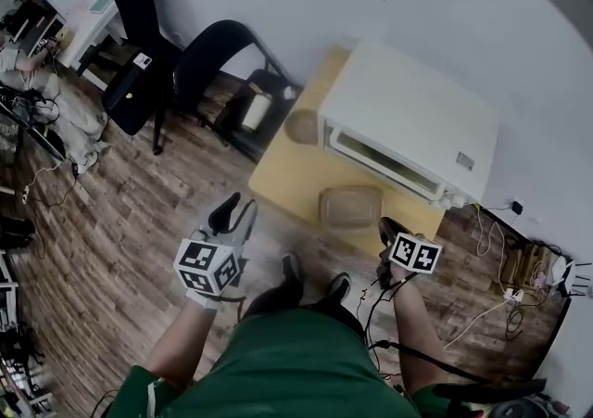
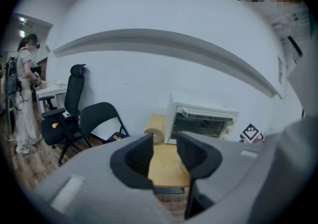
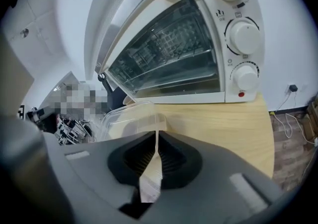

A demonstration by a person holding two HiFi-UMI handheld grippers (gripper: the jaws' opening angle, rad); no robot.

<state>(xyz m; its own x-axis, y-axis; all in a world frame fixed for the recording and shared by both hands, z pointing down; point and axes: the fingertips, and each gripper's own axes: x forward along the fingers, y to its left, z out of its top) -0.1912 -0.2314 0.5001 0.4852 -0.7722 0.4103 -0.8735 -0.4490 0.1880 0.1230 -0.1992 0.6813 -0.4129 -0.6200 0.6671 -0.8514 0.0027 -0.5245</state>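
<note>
**A:** Right claw [image 3: 157, 144]?

**B:** Clamped on the thin side wall of the clear tub [image 3: 124, 118], lower middle of the right gripper view. The tub sits on the desk [image 1: 287, 175], just in front of the toaster oven [image 1: 408, 115], centre of the head view.

**A:** Left claw [image 2: 165, 148]?

**B:** Narrow gap, nothing in it. It hangs over the floor, lower left of the head view, well apart from the tub. There's a brown roll [image 1: 301, 126] by the oven's left corner and black chairs [image 1: 185, 64] upper left.

**A:** Grip advice?

**B:** My judgement: the wall is thin, bendy plastic pinched at one edge only, so it could twist or slip. Set the pads square on the wall, bite deep, and move slow and level. Mind the oven front close behind.
</note>
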